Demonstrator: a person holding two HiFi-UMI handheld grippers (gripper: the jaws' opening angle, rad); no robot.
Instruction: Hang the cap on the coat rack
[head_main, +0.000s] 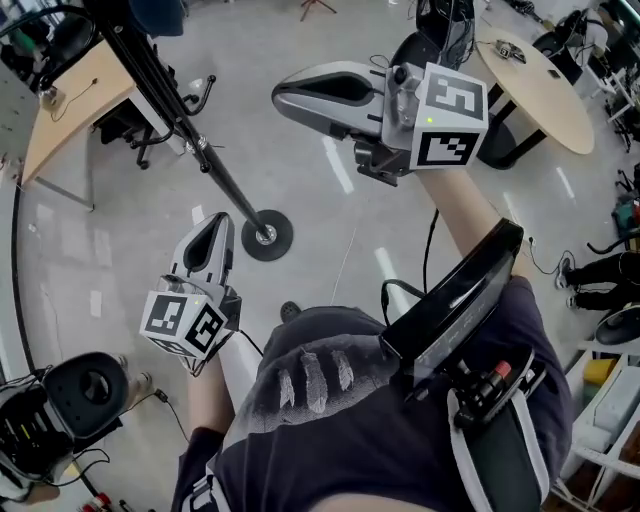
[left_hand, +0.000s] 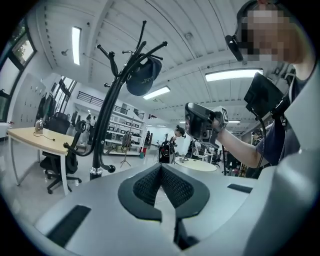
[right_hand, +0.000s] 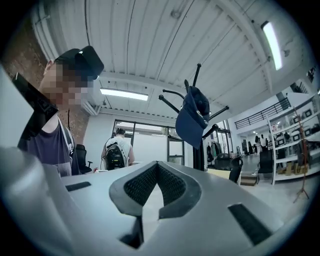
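A dark blue cap (left_hand: 144, 75) hangs on an upper hook of the black coat rack (left_hand: 106, 117). In the right gripper view the cap (right_hand: 192, 114) droops from the rack's prongs (right_hand: 200, 150). From the head view the rack's pole (head_main: 190, 135) slants down to its round base (head_main: 266, 236), with the cap (head_main: 160, 12) at the top edge. My left gripper (head_main: 216, 222) is held low beside the base, shut and empty. My right gripper (head_main: 280, 95) is raised to the right of the pole, shut with nothing in it. Both grippers are apart from the cap.
A wooden desk (head_main: 75, 95) with an office chair (head_main: 150, 135) stands at the left. A round table (head_main: 545, 85) is at the upper right. A black stool-like thing (head_main: 90, 385) sits at the lower left. A person with a backpack (right_hand: 117, 152) stands far off.
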